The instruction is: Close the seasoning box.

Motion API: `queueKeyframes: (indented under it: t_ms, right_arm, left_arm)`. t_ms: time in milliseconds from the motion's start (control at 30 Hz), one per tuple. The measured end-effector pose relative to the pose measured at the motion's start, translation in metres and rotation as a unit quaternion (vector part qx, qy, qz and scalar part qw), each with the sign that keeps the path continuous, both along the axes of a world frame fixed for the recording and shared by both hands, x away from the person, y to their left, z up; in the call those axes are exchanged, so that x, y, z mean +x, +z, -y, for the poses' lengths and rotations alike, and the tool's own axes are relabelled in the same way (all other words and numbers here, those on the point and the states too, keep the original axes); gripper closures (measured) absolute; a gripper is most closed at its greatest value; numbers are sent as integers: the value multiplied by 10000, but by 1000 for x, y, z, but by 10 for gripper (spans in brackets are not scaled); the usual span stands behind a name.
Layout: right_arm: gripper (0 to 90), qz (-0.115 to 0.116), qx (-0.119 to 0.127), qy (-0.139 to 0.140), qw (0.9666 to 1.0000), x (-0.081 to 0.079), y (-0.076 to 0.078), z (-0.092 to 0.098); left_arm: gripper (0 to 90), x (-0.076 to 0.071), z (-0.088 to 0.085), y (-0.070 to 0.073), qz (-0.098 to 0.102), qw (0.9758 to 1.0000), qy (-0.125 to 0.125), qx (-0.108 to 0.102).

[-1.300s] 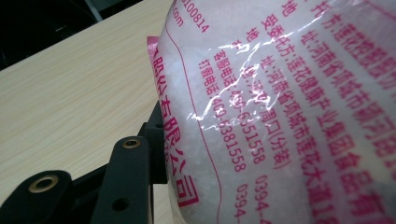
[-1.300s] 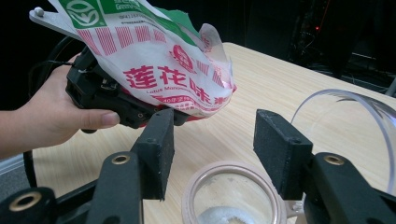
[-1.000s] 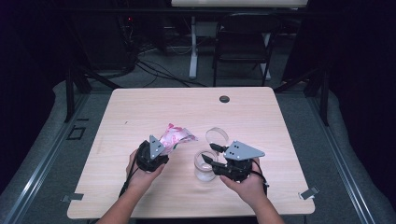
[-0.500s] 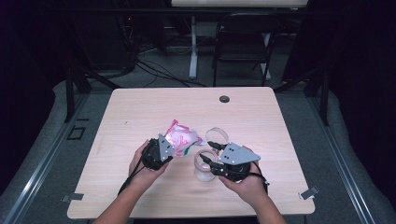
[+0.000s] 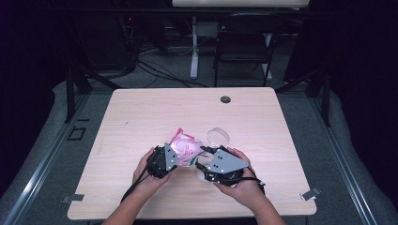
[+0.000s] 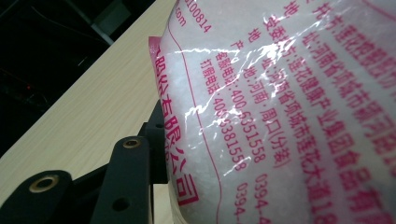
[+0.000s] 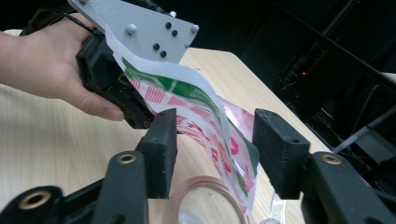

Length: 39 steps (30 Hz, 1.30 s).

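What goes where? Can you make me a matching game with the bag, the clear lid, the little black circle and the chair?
Things:
1. bag
2. clear round lid
3. black disc
4. chair

Places:
A. on the floor beyond the table
B. clamped in the left gripper
C. on the table, near its far edge
D. on the table, just past the bag

Pairs: 1-B, 2-D, 3-C, 4-A

place: lab | signs: dark curtains [image 5: 371, 93], floor cables [image 5: 155, 70], bare table [image 5: 141, 117]
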State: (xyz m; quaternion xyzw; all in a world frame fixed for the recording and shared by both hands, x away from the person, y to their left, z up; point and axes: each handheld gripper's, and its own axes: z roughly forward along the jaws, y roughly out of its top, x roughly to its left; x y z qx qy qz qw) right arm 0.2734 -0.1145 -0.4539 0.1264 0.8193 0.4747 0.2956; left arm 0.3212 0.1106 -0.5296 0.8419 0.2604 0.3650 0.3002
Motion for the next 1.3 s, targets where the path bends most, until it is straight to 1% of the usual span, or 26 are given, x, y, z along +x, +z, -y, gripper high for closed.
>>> queueKeyframes:
  t_ms: [167, 267, 367, 500, 633, 800, 867, 1033, 1100, 1267, 1300]
  right_arm:
    - [617, -115, -31, 42, 9999, 0, 0, 1]
    - [673, -142, -71, 31, 9999, 1, -1, 2]
    - [703, -204, -100, 26, 9997, 1, -2, 2]
    - [744, -267, -102, -4, 9996, 2, -4, 1]
    - [781, -386, -124, -10, 9992, 3, -6, -1]
    - [853, -497, -121, -37, 9987, 3, -7, -1]
    - [879, -541, -128, -60, 9984, 3, -7, 0]
    - [899, -669, -65, -76, 9977, 3, -6, 1]
    - [900, -690, -23, -69, 9976, 3, -6, 2]
    - [900, -769, 13, -54, 9970, 4, -6, 4]
    - [900, -781, 41, -62, 9969, 4, -6, 4]
  left_arm:
    - [566, 0, 0, 0, 30, 10000, 23, 47]
    - [566, 0, 0, -1, 63, 9999, 23, 91]
    - [566, 0, 0, -1, 72, 9999, -1, 135]
    - [567, -2, 1, -2, 146, 9997, -12, 210]
    - [567, -3, 1, -2, 171, 9996, -20, 228]
    - [567, -3, 2, -2, 191, 9994, -27, 270]
    - [567, -3, 2, -2, 229, 9993, -43, 298]
    - [568, -5, 3, -1, 321, 9990, -59, 313]
    - [568, -5, 4, -1, 398, 9986, -56, 331]
    - [569, -7, 5, -1, 594, 9971, -60, 481]
    - [569, -7, 5, -1, 609, 9970, -48, 481]
